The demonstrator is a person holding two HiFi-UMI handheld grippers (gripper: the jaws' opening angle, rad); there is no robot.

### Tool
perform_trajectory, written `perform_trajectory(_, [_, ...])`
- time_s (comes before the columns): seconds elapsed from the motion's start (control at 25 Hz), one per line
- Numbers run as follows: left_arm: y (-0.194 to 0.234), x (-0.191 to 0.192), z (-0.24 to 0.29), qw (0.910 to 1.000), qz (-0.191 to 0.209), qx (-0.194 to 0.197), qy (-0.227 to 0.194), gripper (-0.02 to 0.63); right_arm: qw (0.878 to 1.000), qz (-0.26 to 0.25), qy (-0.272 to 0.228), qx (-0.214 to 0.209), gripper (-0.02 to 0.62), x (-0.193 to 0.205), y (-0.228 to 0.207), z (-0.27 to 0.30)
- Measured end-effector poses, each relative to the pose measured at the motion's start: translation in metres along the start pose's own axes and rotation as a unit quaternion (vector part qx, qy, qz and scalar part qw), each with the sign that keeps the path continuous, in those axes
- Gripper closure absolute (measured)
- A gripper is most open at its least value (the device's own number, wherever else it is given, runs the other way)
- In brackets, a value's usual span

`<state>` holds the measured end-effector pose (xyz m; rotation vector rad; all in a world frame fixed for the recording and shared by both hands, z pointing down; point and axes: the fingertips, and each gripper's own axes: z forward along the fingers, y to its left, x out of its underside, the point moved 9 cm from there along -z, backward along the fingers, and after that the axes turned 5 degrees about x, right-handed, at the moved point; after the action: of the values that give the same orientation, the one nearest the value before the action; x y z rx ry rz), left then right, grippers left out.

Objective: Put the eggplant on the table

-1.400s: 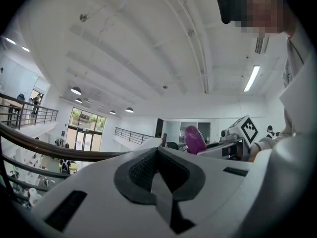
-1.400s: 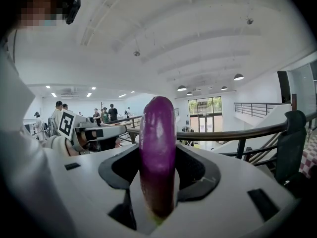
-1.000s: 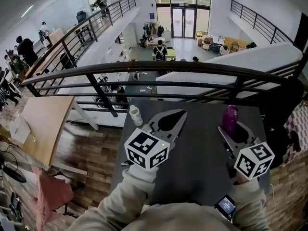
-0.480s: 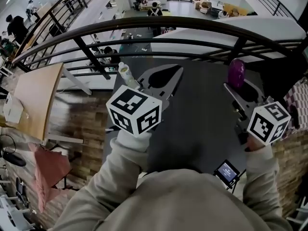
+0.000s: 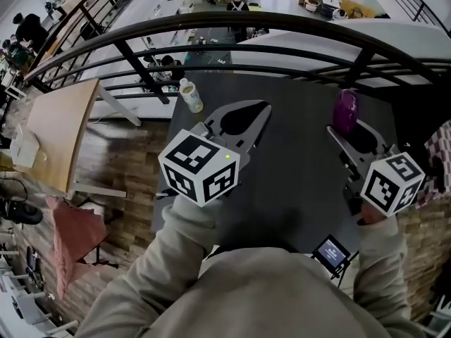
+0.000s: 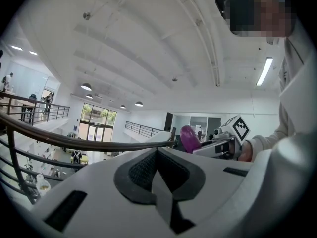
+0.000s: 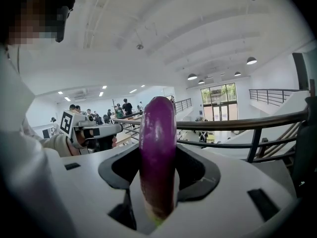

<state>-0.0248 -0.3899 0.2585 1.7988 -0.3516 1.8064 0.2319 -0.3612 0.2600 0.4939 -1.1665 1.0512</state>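
Nearest us, grey sleeves [image 5: 190, 259] run out to both marker cubes, and a small lit screen [image 5: 331, 252] sits at the near right edge of the dark bench [image 5: 296, 196]. The left tool [image 5: 263, 107] is held over the middle of the bench. In the left gripper view its jaws meet at the tips, with only the oval hollow between the pads and nothing in it. The right tool [image 5: 350, 134] is held over the right side of the bench, and its jaws are closed on the eggplant [image 7: 157, 152]. The eggplant stands upright between the pads, its pale greenish end low in the gap and its purple body rising above the jaws. We cannot tell whether its lower end touches the bench. At the far left corner of the bench stands a clear bottle [image 5: 190, 95]. Beyond the far edge runs a dark railing [image 5: 246, 25]. A wooden table [image 5: 60, 132] sits off to the left, and past the railing lies an open hall with people on the lower floor.
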Motion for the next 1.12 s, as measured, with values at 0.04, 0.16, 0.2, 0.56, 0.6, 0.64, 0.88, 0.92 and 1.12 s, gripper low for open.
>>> perform_trajectory(0.04, [0.000,0.003,-0.001,1.0000,-0.003,-0.001,0.001,0.600,1.000,0.001,0.002,-0.003,0.374,0.003,0.001,0.002])
perform_trajectory(0.16, [-0.002,0.011,0.001,0.9999,-0.010,-0.001,0.005,0.600,1.000,0.003,0.011,-0.006,0.374,0.011,0.003,0.005])
perform_trajectory(0.2, [-0.003,0.014,0.002,0.9999,-0.012,-0.001,0.006,0.600,1.000,0.004,0.014,-0.006,0.375,0.013,0.003,0.005])
perform_trajectory(0.56, [-0.004,0.043,0.000,0.9989,-0.038,-0.001,0.026,0.600,0.999,0.019,0.041,-0.007,0.374,0.036,0.003,0.011])
perform_trajectory(0.6, [-0.003,0.046,0.000,0.9988,-0.041,-0.001,0.028,0.600,0.999,0.020,0.044,-0.009,0.374,0.039,0.003,0.012])
perform_trajectory(0.64, [-0.003,0.049,0.000,0.9986,-0.045,-0.002,0.028,0.600,0.999,0.021,0.047,-0.009,0.374,0.042,0.004,0.013])
perform_trajectory(0.88, [0.001,0.068,-0.004,0.9973,-0.068,-0.012,0.027,0.601,0.997,0.022,0.072,-0.007,0.374,0.059,0.001,0.019])
perform_trajectory(0.92, [0.001,0.072,-0.003,0.9969,-0.072,-0.012,0.029,0.600,0.997,0.023,0.077,-0.005,0.374,0.062,0.000,0.019])
perform_trajectory(1.12, [0.000,0.091,-0.005,0.9953,-0.089,-0.010,0.038,0.601,0.994,0.033,0.103,-0.004,0.374,0.086,0.001,0.025])
